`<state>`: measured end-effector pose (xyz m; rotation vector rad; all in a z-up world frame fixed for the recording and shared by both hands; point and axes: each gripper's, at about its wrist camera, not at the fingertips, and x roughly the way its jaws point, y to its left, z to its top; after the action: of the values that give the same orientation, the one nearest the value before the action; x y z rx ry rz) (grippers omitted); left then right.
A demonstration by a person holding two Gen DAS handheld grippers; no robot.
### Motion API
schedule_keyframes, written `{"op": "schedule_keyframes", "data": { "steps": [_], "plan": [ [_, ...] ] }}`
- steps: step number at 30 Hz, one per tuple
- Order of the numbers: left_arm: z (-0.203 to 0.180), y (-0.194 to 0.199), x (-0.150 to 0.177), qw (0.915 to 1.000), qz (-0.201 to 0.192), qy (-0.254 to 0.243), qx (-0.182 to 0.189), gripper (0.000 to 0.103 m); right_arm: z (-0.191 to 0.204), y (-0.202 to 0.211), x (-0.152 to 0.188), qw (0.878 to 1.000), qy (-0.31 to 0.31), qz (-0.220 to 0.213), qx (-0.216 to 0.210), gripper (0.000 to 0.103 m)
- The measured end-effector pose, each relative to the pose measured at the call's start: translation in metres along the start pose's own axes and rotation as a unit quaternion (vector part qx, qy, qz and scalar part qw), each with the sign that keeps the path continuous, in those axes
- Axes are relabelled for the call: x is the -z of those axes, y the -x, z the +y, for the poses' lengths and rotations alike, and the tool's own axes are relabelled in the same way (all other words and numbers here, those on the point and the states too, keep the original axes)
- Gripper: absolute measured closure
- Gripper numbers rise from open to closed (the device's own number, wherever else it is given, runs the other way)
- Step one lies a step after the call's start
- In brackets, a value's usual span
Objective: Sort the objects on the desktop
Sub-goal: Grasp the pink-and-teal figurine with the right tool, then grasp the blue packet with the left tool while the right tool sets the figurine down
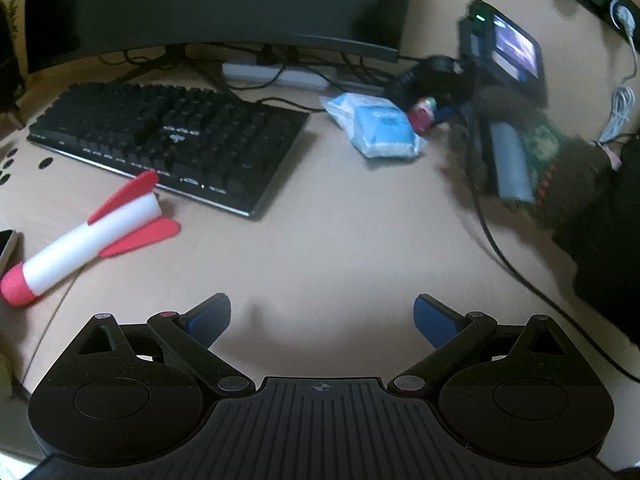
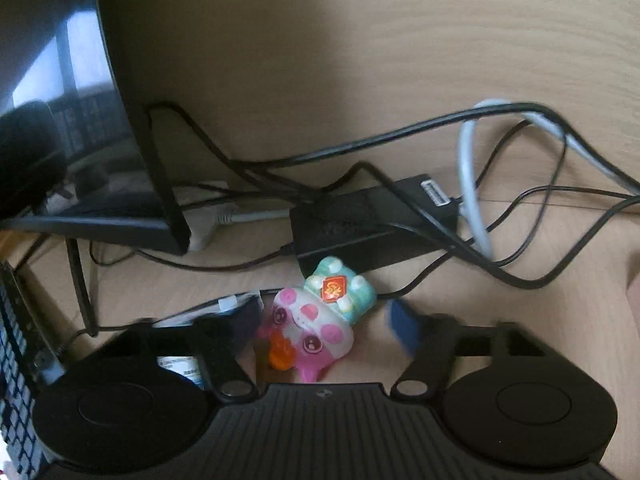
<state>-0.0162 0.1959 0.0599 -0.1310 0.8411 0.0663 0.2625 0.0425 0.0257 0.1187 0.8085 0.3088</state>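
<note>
A red and white foam rocket [image 1: 86,240] lies on the desk at the left, beside the keyboard [image 1: 168,136]. A blue tissue pack [image 1: 378,130] lies past the middle. My left gripper [image 1: 322,322] is open and empty above bare desk. My right gripper [image 2: 328,326] shows at the right of the left wrist view [image 1: 436,110], reaching over the tissue pack. A pink and teal toy figure [image 2: 316,320] lies between its open fingers; the left pad is near the toy, and the right pad [image 2: 402,326] stands apart from it. The toy also shows in the left wrist view [image 1: 422,114].
A monitor [image 1: 216,4] stands behind the keyboard. A black power brick [image 2: 368,220] and tangled cables [image 2: 520,184] lie behind the toy. A white power strip [image 1: 276,74] sits under the monitor. A phone edge [image 1: 6,246] is at the far left.
</note>
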Motion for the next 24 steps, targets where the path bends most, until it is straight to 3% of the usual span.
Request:
{"op": "schedule_keyframes", "data": {
  "steps": [5,12,18,19,21,24],
  "plan": [
    [-0.009,-0.010,-0.012,0.9999,-0.002,-0.014,0.009,0.002,-0.003,0.023,0.023,0.999,0.033,0.006,-0.022,0.058],
    [-0.025,-0.022,-0.025,0.9995,-0.014,-0.024,0.018,0.002,-0.026,0.103,0.085,0.995,0.091,0.006,-0.037,0.058],
    [-0.048,-0.049,-0.072,0.9956,-0.056,-0.072,0.023,0.002,-0.055,0.169,0.125,0.994,0.109,0.002,-0.030,0.057],
    [-0.056,-0.059,-0.084,0.9937,-0.065,-0.089,0.020,0.002,-0.059,0.177,0.129,0.994,0.108,0.004,-0.027,0.055],
    [-0.070,-0.083,-0.102,0.9922,-0.059,-0.110,0.003,0.002,-0.070,0.191,0.136,0.995,0.099,-0.004,-0.012,0.034],
    [-0.085,-0.116,-0.118,0.9909,-0.046,-0.123,-0.030,0.003,-0.083,0.212,0.147,0.996,0.078,-0.024,0.016,0.023]
  ]
}}
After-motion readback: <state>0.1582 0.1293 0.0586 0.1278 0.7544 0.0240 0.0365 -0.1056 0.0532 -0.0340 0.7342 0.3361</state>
